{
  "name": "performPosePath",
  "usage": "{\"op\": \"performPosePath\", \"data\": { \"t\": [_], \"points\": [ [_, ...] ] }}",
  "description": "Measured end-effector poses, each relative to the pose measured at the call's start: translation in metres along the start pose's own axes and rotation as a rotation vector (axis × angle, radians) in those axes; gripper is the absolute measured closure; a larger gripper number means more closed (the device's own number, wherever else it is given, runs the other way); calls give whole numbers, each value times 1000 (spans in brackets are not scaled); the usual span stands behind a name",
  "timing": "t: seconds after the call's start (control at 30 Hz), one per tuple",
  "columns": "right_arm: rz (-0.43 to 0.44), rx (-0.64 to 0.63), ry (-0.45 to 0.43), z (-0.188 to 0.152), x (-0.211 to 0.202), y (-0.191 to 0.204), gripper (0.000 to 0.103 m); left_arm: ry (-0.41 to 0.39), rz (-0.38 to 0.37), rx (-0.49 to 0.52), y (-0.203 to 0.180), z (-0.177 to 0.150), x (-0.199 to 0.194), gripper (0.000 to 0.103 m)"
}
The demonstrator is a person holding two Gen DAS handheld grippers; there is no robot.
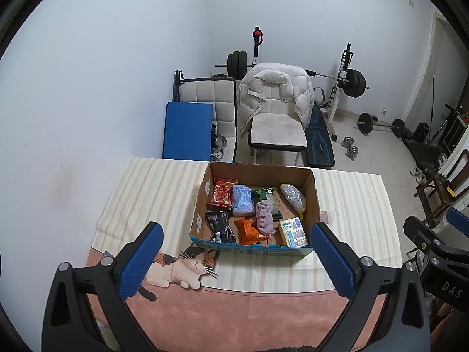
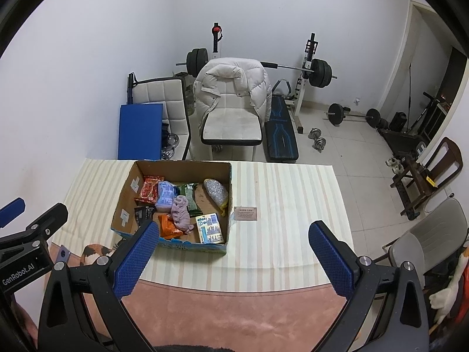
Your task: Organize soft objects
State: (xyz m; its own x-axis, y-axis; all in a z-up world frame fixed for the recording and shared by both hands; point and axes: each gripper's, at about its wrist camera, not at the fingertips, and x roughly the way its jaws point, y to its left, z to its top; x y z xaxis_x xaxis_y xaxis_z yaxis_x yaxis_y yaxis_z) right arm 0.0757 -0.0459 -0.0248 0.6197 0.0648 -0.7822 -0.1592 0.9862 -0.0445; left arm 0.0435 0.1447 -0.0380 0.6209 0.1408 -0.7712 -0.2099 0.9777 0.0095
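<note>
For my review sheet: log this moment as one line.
left claw open, empty | right claw open, empty | cardboard box full on table | purple cloth inside

Left black two-finger gripper with blue textured pads (image 1: 236, 256): jaws spread wide, nothing between them, held raised and pointing forward and down. Right black two-finger gripper with blue textured pads (image 2: 231, 256): same pose, jaws wide apart, nothing held. They sit side by side at about the same height, each visible at the edge of the other's view.
</note>
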Motion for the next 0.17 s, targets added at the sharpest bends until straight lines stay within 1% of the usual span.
{"op": "performPosePath", "data": {
  "t": [0.17],
  "points": [
    [6, 3, 2, 1, 0, 0, 0, 2, -3, 4, 0, 1, 1, 0]
  ]
}}
